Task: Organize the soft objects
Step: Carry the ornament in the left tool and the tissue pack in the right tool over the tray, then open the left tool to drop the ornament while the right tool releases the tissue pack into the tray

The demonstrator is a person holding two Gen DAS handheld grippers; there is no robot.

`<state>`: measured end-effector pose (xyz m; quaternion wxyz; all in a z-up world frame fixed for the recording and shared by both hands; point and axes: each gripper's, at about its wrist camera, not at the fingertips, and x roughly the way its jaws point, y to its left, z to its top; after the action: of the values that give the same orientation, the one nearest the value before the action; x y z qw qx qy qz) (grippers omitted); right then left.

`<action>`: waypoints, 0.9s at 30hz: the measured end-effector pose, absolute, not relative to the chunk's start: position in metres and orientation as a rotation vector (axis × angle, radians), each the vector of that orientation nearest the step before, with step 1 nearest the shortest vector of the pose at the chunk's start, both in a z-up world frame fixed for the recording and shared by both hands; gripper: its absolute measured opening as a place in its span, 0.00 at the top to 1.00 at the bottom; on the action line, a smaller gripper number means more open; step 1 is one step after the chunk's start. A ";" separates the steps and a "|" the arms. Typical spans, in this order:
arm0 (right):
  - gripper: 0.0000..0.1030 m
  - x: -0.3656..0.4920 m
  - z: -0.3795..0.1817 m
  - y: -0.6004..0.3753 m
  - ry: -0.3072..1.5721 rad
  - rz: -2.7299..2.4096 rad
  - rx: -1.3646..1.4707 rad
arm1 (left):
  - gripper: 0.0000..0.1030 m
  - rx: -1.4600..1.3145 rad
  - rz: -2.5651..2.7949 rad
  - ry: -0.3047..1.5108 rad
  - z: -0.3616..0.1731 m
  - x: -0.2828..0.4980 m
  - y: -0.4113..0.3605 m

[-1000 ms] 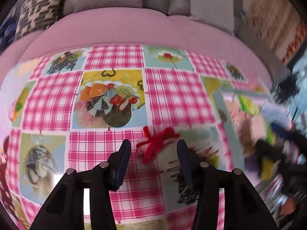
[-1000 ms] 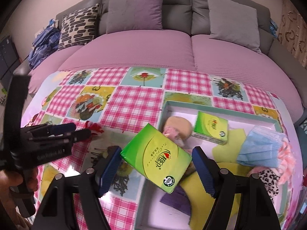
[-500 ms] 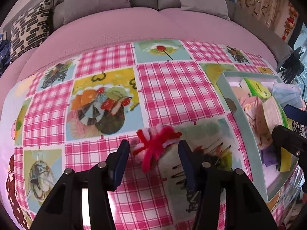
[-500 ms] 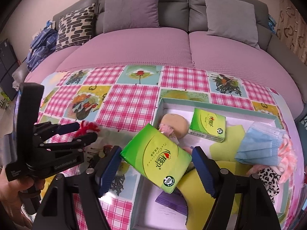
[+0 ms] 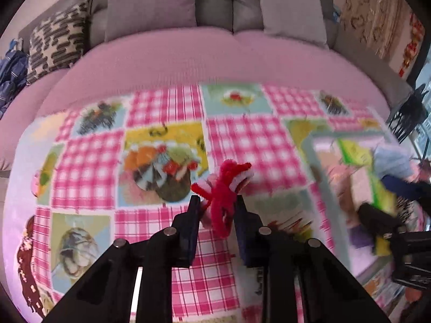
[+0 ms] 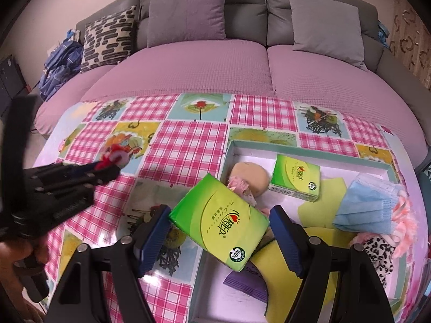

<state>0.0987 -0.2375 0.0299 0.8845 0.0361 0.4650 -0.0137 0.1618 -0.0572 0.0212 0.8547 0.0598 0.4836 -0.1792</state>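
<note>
Beyond both tools lies a wide pink-covered sofa (image 6: 204, 75) with 2 grey cushions (image 6: 186, 8) and 1 patterned cushion (image 6: 107, 40) against its back. Nearer, directly under the tools, the bench (image 6: 188, 145) wears a pink checked cloth with picture squares. A shallow teal-rimmed tray (image 6: 307, 152) sits on the bench below and ahead of the right tool (image 6: 219, 238); inside it, ahead of that tool, are a tan round pad (image 6: 249, 173), a small green tissue pack (image 6: 296, 180), a yellow sheet (image 6: 331, 196), and to its right a stack of blue face masks (image 6: 366, 207) with pink and leopard-print fabric beside them. A purple packet (image 6: 242, 282) lies in the tray under the tool. The right tool grips a large green tissue pack (image 6: 221, 220) between its 2 blue pads, the pack tilted and hanging over the tray's near-left corner. To the left, the left tool (image 5: 218, 210), held by a hand (image 6: 16, 255), has just been closing its jaws and now pinches a red and white fuzzy pipe-cleaner toy (image 5: 226, 188) between its pads; the toy sticks out past the fingertips, above the checked cloth, well apart from the tray. The left wrist view is blurred, so finer detail of the toy cannot be made out.
</note>
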 end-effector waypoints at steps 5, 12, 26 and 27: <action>0.24 0.086 0.049 -0.247 0.928 -0.067 0.082 | 0.76 0.120 -0.395 0.927 0.063 0.142 -0.061; 0.24 0.057 0.059 -0.274 0.911 -0.142 0.149 | 0.76 0.132 -0.438 0.880 0.085 0.113 -0.087; 0.24 0.017 0.025 -0.351 0.973 -0.337 0.277 | 0.75 0.248 -0.634 1.003 0.049 0.078 -0.182; 0.24 0.016 0.024 -0.354 0.977 -0.340 0.278 | 0.75 0.256 -0.641 1.013 0.046 0.077 -0.187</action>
<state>0.0160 -0.3538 0.0236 0.8600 0.1326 0.4654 -0.1621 0.0771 -0.1866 0.0459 0.8179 0.1202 0.4754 -0.3009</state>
